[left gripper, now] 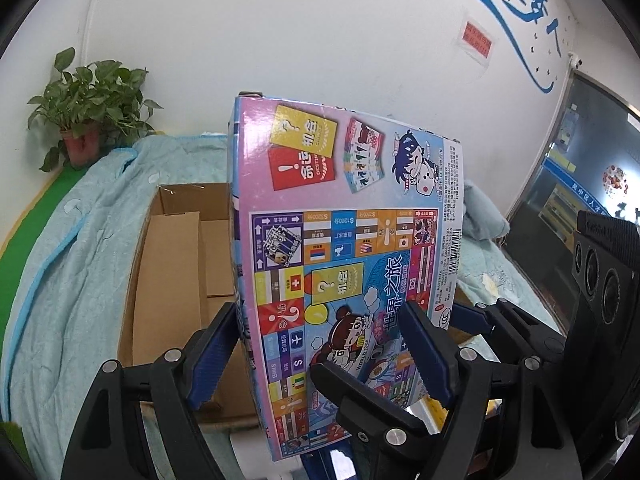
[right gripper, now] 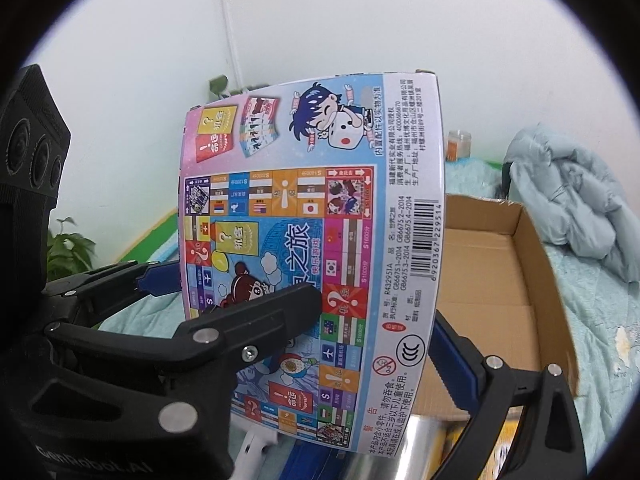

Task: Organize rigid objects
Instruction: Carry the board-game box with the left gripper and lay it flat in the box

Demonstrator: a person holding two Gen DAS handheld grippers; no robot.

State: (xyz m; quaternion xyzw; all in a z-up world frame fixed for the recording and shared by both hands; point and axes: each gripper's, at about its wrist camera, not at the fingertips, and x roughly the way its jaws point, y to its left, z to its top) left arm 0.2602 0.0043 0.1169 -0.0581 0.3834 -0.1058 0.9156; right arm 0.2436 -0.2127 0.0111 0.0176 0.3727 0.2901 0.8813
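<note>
A flat, colourful board game box (left gripper: 344,216) (right gripper: 312,216) is held upright in the air, printed back face toward both cameras. My left gripper (left gripper: 320,312) is shut on its lower part, one finger at the box's left side and the other across the printed face. My right gripper (right gripper: 374,308) is shut on the same box, with a black finger over the face and a blue-padded finger at the right edge. Each wrist view shows the other gripper at the opposite side of the box. An open cardboard carton (left gripper: 176,264) (right gripper: 496,280) lies behind and below the box.
The carton rests on a light blue quilt (left gripper: 68,248) with a bunched-up blue jacket (right gripper: 568,196) nearby. A potted plant (left gripper: 88,104) stands against the white wall, with a green strip (left gripper: 24,236) beside it. A shiny metal cylinder (right gripper: 404,444) and yellow items lie under the box.
</note>
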